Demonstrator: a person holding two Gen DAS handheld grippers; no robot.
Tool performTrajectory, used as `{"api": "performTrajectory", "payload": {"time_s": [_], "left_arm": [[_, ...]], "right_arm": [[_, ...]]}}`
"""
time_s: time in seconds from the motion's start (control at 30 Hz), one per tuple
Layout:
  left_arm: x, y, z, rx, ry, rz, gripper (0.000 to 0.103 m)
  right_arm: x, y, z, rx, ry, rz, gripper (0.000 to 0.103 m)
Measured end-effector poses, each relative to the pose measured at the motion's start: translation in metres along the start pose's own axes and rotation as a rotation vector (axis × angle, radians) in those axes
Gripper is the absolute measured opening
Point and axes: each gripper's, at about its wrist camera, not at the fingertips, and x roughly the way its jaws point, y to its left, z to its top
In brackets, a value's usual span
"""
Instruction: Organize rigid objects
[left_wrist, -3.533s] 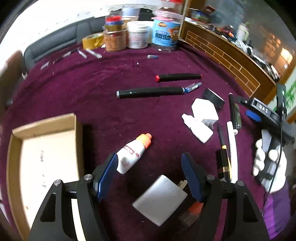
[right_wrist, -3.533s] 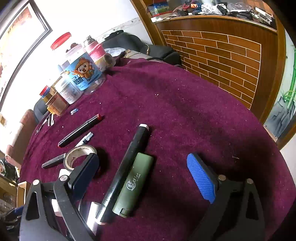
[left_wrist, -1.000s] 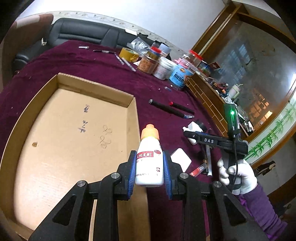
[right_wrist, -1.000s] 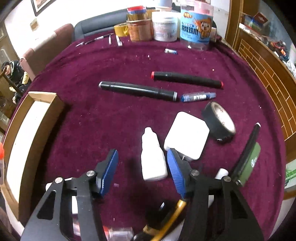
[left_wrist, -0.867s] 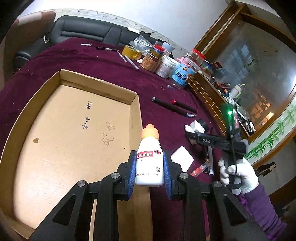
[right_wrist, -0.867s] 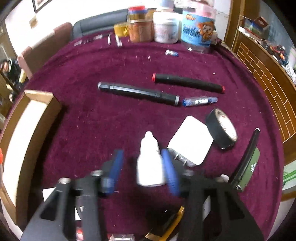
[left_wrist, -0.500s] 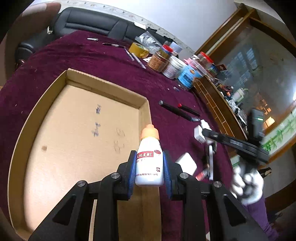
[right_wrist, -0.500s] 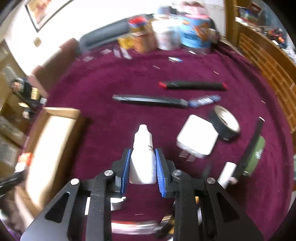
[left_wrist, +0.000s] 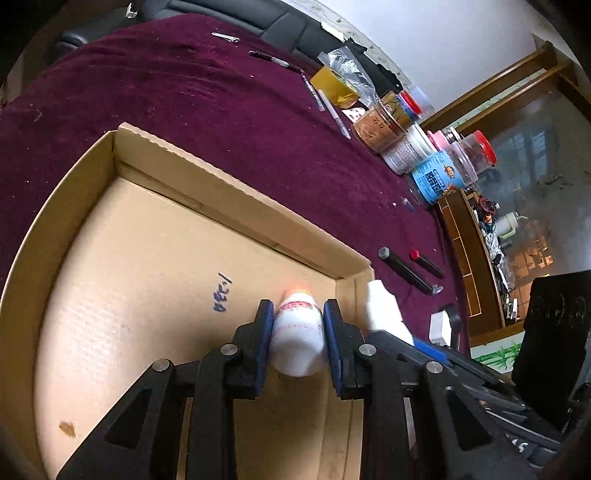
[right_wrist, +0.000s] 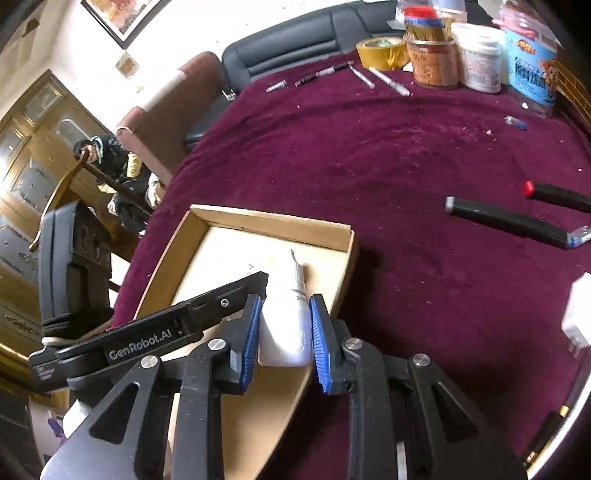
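My left gripper (left_wrist: 297, 328) is shut on a white glue bottle with an orange cap (left_wrist: 297, 332), held over the near right corner of the shallow cardboard box (left_wrist: 147, 236). My right gripper (right_wrist: 282, 325) is shut on a plain white squeeze bottle (right_wrist: 286, 332) with a thin nozzle, held over the box's right wall (right_wrist: 345, 266). In the left wrist view that white squeeze bottle (left_wrist: 382, 314) and the right gripper show just outside the box's right wall. In the right wrist view the left gripper's body (right_wrist: 166, 328) crosses over the box.
On the maroon tablecloth (right_wrist: 388, 155) lie two black markers (right_wrist: 506, 221), a small blue tube (right_wrist: 515, 122) and a white block (right_wrist: 580, 306) at the right. Jars, tubs and a tape roll (right_wrist: 382, 51) stand at the far edge, with pens beside them.
The right gripper closed on the white squeeze bottle, lifted it and carried it left to the box. The left gripper moved lower over the box with the glue bottle and rolled.
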Motion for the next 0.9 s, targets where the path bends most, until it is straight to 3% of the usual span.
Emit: {"api": "performTrajectory", "payload": {"time_s": [0.13,0.4,0.7,0.9], "left_arm": [[-0.002,0.008,-0.001,-0.018,-0.007,-0.024,0.025],[-0.022,0.030,-0.011,-0.102,-0.049,-0.054,0.054],[-0.052,0.052,-0.031,-0.184,-0.197,0.047,0.056],[-0.058,0.055,-0.033,-0.198,-0.244,0.089,0.056]], "right_arm": [[0.007,0.002,0.001,-0.016,0.009,-0.043,0.025],[0.002,-0.004,0.003,0.012,-0.025,-0.057,0.032],[-0.059,-0.022,-0.025,0.023,-0.147,-0.058,0.032],[-0.129,-0.050,-0.062,0.008,-0.295,-0.181,0.031]]}}
